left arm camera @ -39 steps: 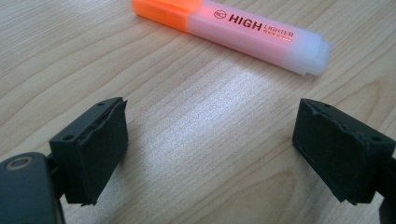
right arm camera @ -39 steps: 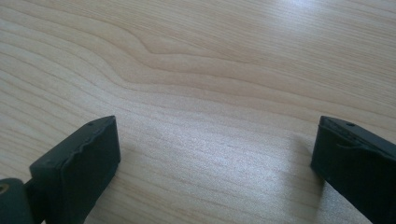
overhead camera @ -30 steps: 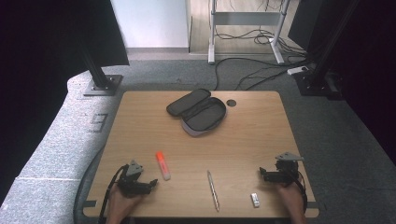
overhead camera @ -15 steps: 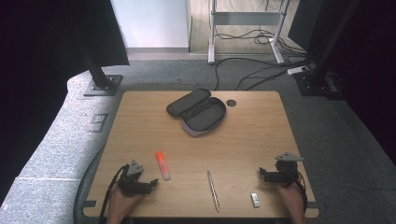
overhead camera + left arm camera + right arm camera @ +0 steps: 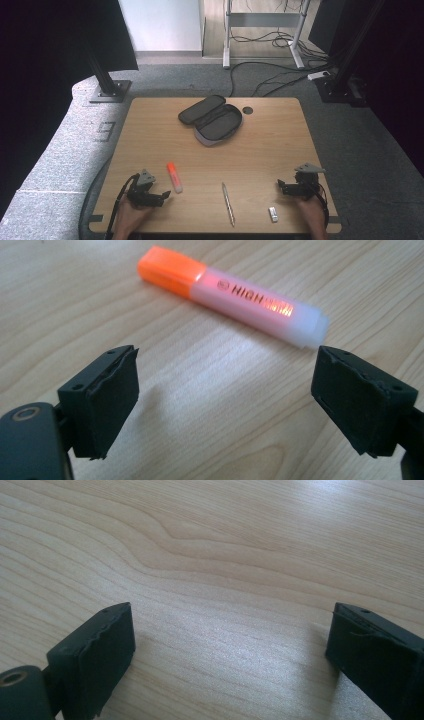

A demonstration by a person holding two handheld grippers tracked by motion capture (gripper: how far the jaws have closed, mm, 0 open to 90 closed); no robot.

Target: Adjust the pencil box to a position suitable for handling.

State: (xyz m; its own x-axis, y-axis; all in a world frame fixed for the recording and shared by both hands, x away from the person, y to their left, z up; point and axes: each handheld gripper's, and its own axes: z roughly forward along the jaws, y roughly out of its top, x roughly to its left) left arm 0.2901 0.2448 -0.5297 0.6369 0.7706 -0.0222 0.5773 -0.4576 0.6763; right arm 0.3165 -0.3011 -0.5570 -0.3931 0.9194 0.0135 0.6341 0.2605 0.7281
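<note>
- High view, held against the earlier frames, shows almost no change: both grippers sit at the near edge of the desk [image 5: 150, 120] where they were a second ago, and nothing on it has shifted.
- Left gripper [image 5: 161, 196] rests just beside the orange highlighter [image 5: 174, 177], its fingers spread wide and holding nothing.
- Left gripper view confirms this: the highlighter [image 5: 235, 296] lies flat on the wood just beyond the fingers [image 5: 105, 400], slantwise across the gap, with its orange cap toward the left finger and its pale end close to the right one, apart from both.
- Right gripper [image 5: 283, 187] rests at the near right, fingers likewise wide apart; its own view shows bare wood between the fingers [image 5: 95, 655].
- A silver pen [image 5: 228, 203] lies between the two grippers, and a small white piece [image 5: 273, 214] lies near the right hand; I cannot tell what that piece is.
- An open dark case [image 5: 212, 120] sits well apart at the far middle of the desk, untouched.
- My reading: the stillness means the work has not begun; the highlighter looks like the first pick, and the left gripper needs only a short forward move and a turn to straddle the barrel before closing.
</note>
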